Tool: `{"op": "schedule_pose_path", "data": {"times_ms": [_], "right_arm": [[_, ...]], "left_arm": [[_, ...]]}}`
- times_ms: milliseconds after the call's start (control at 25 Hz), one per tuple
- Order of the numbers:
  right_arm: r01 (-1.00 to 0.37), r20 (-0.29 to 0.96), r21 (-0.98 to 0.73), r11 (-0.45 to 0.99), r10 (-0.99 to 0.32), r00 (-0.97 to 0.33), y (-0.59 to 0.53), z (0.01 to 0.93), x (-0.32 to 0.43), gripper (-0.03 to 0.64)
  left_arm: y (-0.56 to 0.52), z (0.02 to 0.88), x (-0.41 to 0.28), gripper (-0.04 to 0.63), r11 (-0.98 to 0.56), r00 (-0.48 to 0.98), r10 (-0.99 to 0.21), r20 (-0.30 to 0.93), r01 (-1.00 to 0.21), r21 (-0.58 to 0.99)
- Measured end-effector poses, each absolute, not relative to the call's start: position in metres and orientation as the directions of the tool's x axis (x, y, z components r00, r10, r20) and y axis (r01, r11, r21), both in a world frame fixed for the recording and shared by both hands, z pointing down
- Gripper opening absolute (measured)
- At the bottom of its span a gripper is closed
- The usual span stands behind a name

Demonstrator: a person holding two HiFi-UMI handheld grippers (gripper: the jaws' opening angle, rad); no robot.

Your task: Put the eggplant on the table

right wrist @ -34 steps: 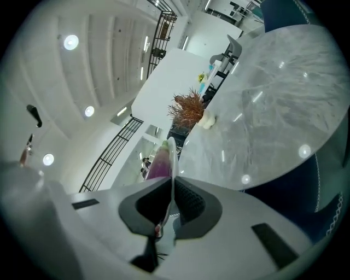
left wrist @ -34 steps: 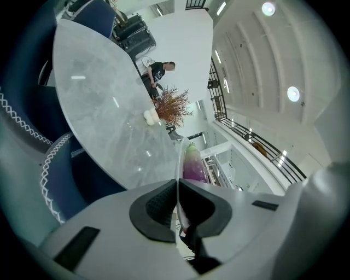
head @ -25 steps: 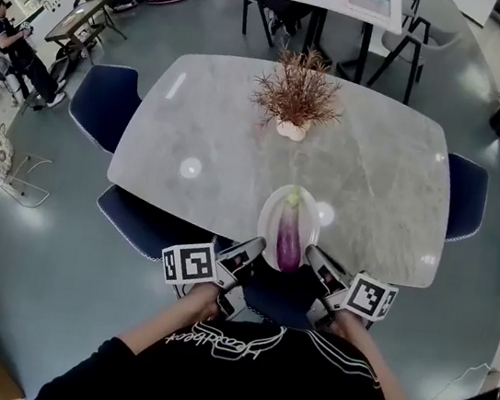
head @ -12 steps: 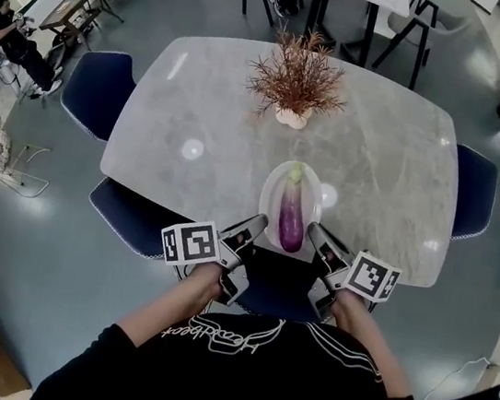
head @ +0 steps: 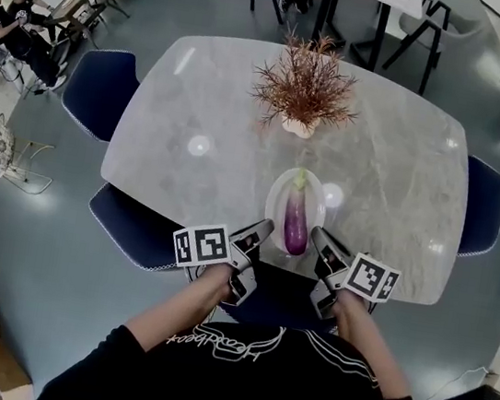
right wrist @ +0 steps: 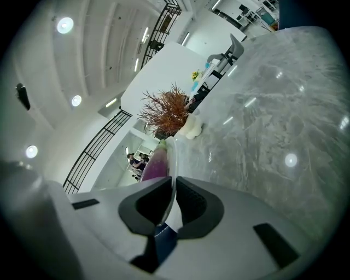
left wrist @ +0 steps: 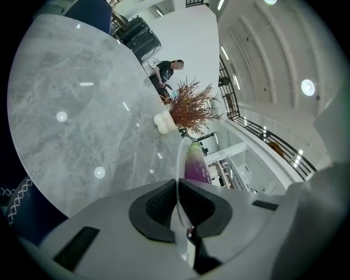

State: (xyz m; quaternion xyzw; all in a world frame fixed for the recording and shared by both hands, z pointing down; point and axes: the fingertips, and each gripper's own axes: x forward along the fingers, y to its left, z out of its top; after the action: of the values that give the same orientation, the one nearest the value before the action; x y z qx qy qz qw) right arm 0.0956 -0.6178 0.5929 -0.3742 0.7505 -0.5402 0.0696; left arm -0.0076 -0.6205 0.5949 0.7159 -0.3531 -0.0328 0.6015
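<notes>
Head view: two grippers [head: 258, 232] [head: 319, 240] clamp one plate [head: 278, 192] bearing one eggplant [head: 295, 225].

Bright, even indoor light comes from round ceiling lamps [right wrist: 64, 24], which leave small white glare spots on the polished marble table [head: 394, 169]. Shadows are soft and faint. All three views are fisheye, bending straight lines and fading to black at the corners. In both gripper views the nearest surfaces look slightly soft, and the pale background is washed out.
</notes>
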Motion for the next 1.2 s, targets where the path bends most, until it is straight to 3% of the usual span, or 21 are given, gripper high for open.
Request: {"op": "schedule_pose_path", "data": {"times_ms": [600, 1200], "right_arm": [[-0.548, 0.434, -0.836, 0.012, -0.595, -0.676, -0.652, 0.662, 0.107, 0.020], [-0.641, 0.566, -0.767, -0.025, -0.497, -0.658, -0.657, 0.689, 0.108, 0.020]], "left_arm": [[-0.654, 0.664, 0.004, 0.021, 0.101, 0.731, -0.500, 0.464, -0.483, 0.870], [-0.660, 0.693, 0.006, 0.023, 0.128, 0.705, -0.460, 0.540, -0.549, 0.826]]}}
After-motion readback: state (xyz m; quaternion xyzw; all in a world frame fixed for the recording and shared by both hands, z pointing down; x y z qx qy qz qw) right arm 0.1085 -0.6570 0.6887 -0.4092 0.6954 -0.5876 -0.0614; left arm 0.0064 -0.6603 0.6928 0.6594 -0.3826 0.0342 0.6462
